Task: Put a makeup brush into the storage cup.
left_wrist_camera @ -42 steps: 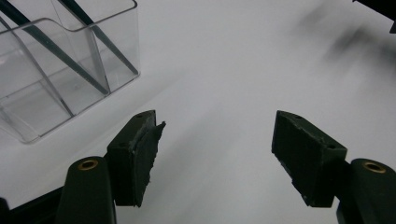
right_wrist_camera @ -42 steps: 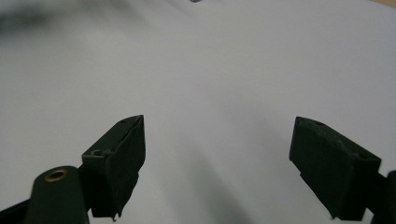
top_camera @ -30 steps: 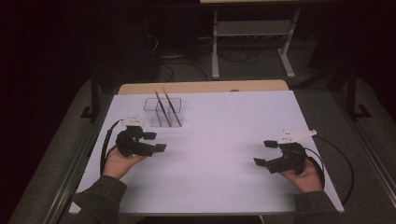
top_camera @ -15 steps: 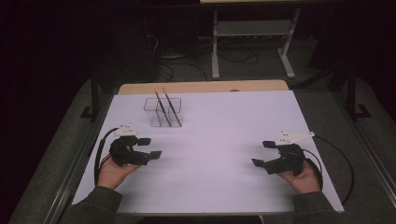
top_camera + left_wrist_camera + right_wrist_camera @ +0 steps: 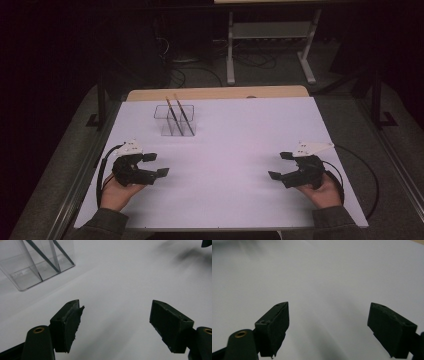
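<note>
Currently, the left gripper [image 5: 154, 165] rests on the white table [image 5: 230, 145] near the clear acrylic holder [image 5: 174, 120]; its jaws have just been opening and stand wide with nothing between them. Two dark sticks [image 5: 179, 116] lean inside that holder, apparently already deposited. Well apart from the holder, the right gripper [image 5: 280, 166] likewise rests spread and empty, likely idle.

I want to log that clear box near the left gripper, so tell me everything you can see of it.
The clear box looks like transparent plastic, rectangular, open at the top, with inner walls splitting it into narrow compartments. It stands upright on the white table, toward the far left, just beyond the left gripper and apart from it. Two thin dark sticks with lighter orange tops lean inside, tilted and poking above the rim. Nothing else touches it.
</note>
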Demonstrator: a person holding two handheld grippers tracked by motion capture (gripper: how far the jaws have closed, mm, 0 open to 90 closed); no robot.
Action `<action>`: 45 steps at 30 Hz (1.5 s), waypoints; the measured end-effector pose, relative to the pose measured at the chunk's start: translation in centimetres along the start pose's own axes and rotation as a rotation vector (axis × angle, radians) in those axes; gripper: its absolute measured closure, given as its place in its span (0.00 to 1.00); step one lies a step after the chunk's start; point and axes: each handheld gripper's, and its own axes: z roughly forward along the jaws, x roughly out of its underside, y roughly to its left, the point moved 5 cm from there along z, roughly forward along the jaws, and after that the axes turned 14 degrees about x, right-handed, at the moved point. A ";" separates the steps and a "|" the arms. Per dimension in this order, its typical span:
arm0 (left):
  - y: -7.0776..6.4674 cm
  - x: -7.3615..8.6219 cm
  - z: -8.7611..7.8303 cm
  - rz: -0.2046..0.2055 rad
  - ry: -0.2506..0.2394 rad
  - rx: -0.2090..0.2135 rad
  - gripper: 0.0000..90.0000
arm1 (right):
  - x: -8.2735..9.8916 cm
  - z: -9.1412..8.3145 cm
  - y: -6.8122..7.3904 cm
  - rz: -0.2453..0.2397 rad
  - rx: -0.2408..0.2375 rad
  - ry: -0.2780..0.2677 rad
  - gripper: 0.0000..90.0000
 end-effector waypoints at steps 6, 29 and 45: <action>0.1 1.3 -0.4 -0.014 -0.005 -0.015 0.25 | 0.0 0.2 0.1 -0.004 0.000 0.003 0.18; 0.1 3.4 -1.0 -0.014 -0.025 -0.052 0.22 | 0.6 0.6 -0.1 0.007 0.001 0.033 0.18; -0.1 3.9 -0.7 -0.007 -0.034 -0.057 0.21 | 0.9 0.8 -0.3 0.013 0.001 0.040 0.18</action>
